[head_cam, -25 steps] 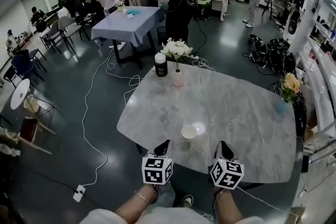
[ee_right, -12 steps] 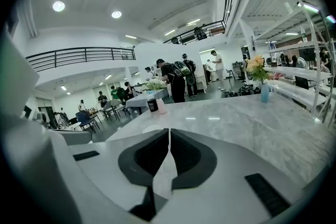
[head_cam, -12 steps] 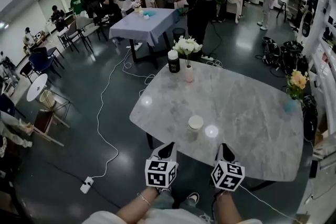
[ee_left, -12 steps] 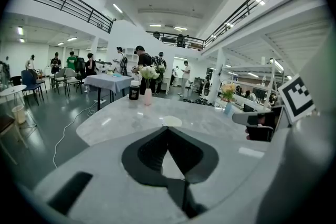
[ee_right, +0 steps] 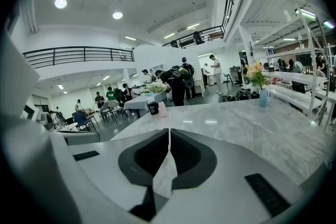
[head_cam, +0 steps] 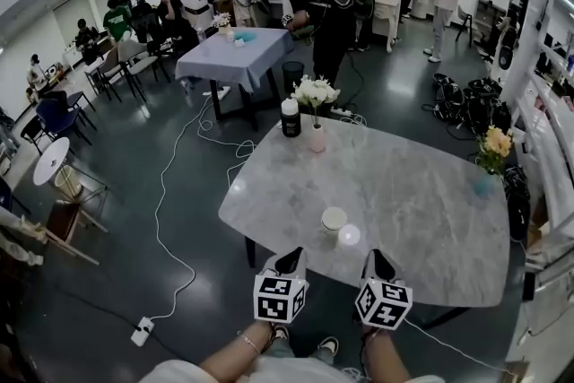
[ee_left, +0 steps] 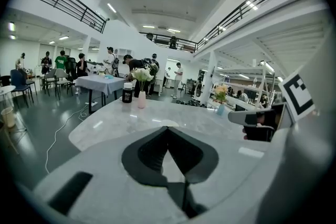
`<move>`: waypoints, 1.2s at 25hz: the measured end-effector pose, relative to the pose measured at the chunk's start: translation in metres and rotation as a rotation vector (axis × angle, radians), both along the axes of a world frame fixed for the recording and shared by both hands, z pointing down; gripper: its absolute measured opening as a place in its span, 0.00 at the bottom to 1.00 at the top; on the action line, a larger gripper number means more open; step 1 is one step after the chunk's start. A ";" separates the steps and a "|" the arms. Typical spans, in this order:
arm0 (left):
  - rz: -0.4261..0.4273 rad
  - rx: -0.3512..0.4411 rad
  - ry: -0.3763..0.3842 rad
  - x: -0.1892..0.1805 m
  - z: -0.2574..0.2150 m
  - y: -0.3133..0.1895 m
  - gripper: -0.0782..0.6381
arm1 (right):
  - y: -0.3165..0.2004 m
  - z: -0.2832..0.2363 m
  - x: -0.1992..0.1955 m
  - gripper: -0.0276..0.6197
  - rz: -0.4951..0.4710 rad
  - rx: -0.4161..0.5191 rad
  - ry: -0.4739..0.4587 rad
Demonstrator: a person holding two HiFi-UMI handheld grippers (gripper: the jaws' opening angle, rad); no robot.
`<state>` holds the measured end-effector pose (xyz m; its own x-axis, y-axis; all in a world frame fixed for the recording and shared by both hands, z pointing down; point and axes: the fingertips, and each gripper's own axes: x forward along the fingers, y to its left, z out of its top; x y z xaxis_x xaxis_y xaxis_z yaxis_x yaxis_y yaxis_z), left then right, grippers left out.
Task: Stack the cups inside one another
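left gripper (head_cam: 291, 256) and right gripper (head_cam: 376, 256) grey with black tips, white cubes (head_cam: 280, 298) with black markers, thin wrist bracelet (head_cam: 244, 338)

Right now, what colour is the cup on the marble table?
The cup is white; it shows best in the head view.

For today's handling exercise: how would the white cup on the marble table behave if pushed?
The cup looks small, so probably light. Standing upright on the glossy marble table, it would likely slide, or tip if pushed high.
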<state>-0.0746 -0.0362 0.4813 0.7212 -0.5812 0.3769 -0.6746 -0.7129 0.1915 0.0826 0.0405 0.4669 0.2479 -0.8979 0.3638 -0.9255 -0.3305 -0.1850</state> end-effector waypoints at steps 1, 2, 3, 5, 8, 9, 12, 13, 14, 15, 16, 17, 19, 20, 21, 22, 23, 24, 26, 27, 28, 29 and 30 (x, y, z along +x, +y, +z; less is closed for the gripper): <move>0.005 0.001 0.003 0.001 -0.001 0.000 0.10 | 0.000 0.000 0.000 0.07 0.002 -0.002 0.002; 0.009 0.002 0.006 0.001 -0.001 0.000 0.10 | 0.000 0.000 -0.001 0.07 0.005 -0.004 0.002; 0.012 0.004 0.008 -0.001 -0.002 0.000 0.10 | 0.000 0.001 -0.002 0.07 0.007 -0.006 0.001; 0.015 0.005 0.008 -0.004 -0.003 -0.002 0.10 | -0.002 0.001 -0.004 0.07 0.012 -0.006 -0.002; 0.019 -0.001 0.011 -0.006 -0.002 -0.001 0.10 | -0.002 -0.001 -0.005 0.07 0.012 -0.008 0.000; 0.018 -0.002 0.013 -0.006 -0.002 -0.002 0.10 | -0.002 -0.003 -0.005 0.06 0.011 -0.004 0.004; 0.015 0.002 0.019 -0.007 -0.002 -0.005 0.10 | -0.005 -0.009 -0.006 0.05 0.006 0.014 0.023; 0.014 0.003 0.021 -0.007 -0.002 -0.006 0.10 | -0.006 -0.010 -0.006 0.05 0.002 0.016 0.026; 0.013 0.003 0.022 -0.007 -0.002 -0.008 0.10 | -0.008 -0.010 -0.005 0.05 -0.002 0.014 0.027; 0.012 0.003 0.023 -0.006 -0.002 -0.009 0.10 | -0.008 -0.010 -0.005 0.05 -0.005 0.011 0.029; 0.012 0.002 0.025 -0.006 -0.002 -0.010 0.10 | -0.009 -0.009 -0.004 0.05 -0.007 0.006 0.030; 0.012 0.000 0.026 -0.005 -0.002 -0.010 0.10 | -0.009 -0.009 -0.004 0.05 -0.007 0.001 0.031; 0.014 -0.003 0.026 -0.005 -0.002 -0.010 0.11 | -0.009 -0.008 -0.005 0.05 -0.009 -0.008 0.034; 0.015 -0.004 0.026 -0.006 -0.001 -0.011 0.10 | -0.009 -0.008 -0.005 0.05 -0.009 -0.011 0.036; 0.015 -0.005 0.027 -0.006 -0.001 -0.011 0.10 | -0.009 -0.008 -0.005 0.05 -0.009 -0.013 0.038; 0.016 -0.006 0.028 -0.005 0.000 -0.011 0.10 | -0.009 -0.008 -0.005 0.05 -0.009 -0.014 0.040; 0.016 -0.006 0.030 -0.005 0.000 -0.012 0.10 | -0.009 -0.008 -0.005 0.05 -0.009 -0.015 0.042; 0.015 -0.005 0.031 -0.005 0.000 -0.013 0.11 | -0.009 -0.008 -0.005 0.05 -0.009 -0.015 0.044; 0.014 -0.004 0.035 -0.004 -0.001 -0.014 0.10 | -0.009 -0.008 -0.005 0.05 -0.010 -0.017 0.046; 0.013 -0.004 0.037 -0.004 -0.001 -0.014 0.10 | -0.009 -0.008 -0.005 0.05 -0.009 -0.018 0.045; 0.014 -0.003 0.038 -0.003 -0.001 -0.014 0.10 | -0.009 -0.008 -0.005 0.05 -0.009 -0.019 0.045; 0.014 -0.002 0.039 -0.003 -0.002 -0.014 0.10 | -0.008 -0.007 -0.005 0.05 -0.008 -0.020 0.044; 0.015 -0.002 0.038 -0.003 -0.002 -0.014 0.10 | -0.008 -0.007 -0.005 0.05 -0.008 -0.021 0.043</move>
